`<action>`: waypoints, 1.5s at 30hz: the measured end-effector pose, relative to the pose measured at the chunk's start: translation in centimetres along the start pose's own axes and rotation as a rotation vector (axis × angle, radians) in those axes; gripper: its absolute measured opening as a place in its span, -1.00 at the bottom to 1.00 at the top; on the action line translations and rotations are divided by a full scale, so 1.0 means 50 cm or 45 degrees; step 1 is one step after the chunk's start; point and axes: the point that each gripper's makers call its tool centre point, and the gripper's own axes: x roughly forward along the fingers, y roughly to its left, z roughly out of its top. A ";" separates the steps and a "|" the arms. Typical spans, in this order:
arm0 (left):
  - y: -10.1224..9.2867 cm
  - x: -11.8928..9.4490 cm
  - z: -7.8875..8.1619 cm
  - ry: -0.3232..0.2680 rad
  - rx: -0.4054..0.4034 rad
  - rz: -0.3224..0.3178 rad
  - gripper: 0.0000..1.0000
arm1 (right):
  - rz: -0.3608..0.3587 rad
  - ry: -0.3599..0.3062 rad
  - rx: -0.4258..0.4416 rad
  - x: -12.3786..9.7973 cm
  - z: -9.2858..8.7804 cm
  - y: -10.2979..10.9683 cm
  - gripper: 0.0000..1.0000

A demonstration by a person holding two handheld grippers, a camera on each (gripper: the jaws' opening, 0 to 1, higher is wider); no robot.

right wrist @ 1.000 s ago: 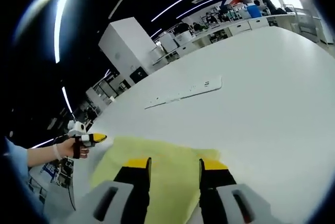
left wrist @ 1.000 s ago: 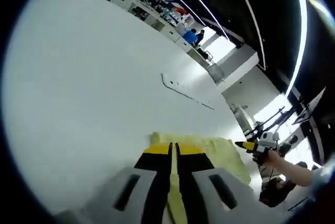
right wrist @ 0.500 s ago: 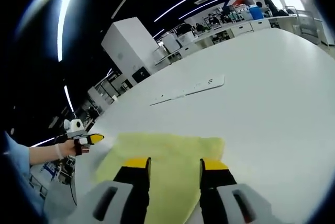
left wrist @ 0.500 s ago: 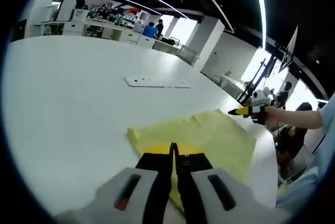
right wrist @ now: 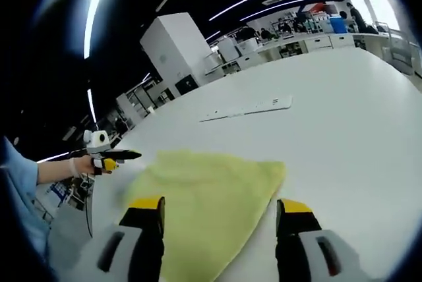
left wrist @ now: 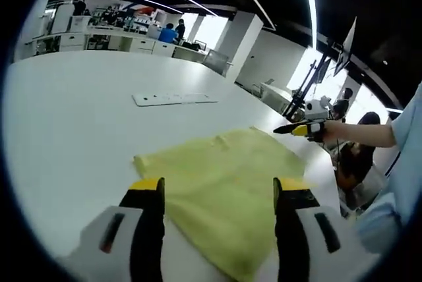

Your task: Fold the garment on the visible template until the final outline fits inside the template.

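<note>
Between our left gripper's (left wrist: pixel 216 191) two jaws, which stand wide apart and hold nothing, lies the yellow garment (left wrist: pixel 227 178). It is spread flat on the white table (left wrist: pixel 66 117), and its near edge runs down under and between the jaws. Ahead of that gripper and a little to its left, well apart from the cloth, a flat white strip (left wrist: pixel 173 99) lies on the tabletop. Off to the right of the jaws, past the garment's far corner, we see the other gripper held in a hand (left wrist: pixel 333 129).

Our right gripper (right wrist: pixel 222 205) is likewise spread wide with nothing in its grip. The garment (right wrist: pixel 208 196) lies between and ahead of its jaws, one corner reaching toward the right jaw. Beyond it the white strip (right wrist: pixel 249 108) rests on the table (right wrist: pixel 343 111). To the left of these jaws, the left gripper shows in a hand (right wrist: pixel 82 165) near the cloth's edge; we cannot tell if it touches the cloth.
</note>
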 end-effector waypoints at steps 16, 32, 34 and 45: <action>-0.051 -0.050 -0.052 0.068 0.028 -0.066 0.86 | 0.015 0.146 -0.256 -0.057 -0.069 0.028 1.00; -0.067 -0.087 -0.124 0.143 -0.032 -0.065 0.72 | 0.053 0.143 -0.227 -0.110 -0.138 0.059 0.75; -0.071 -0.092 -0.132 0.151 -0.028 -0.069 0.67 | 0.061 0.138 -0.213 -0.114 -0.143 0.064 0.58; -0.082 -0.120 -0.178 0.203 -0.073 -0.062 0.30 | 0.097 0.142 -0.198 -0.128 -0.182 0.085 0.07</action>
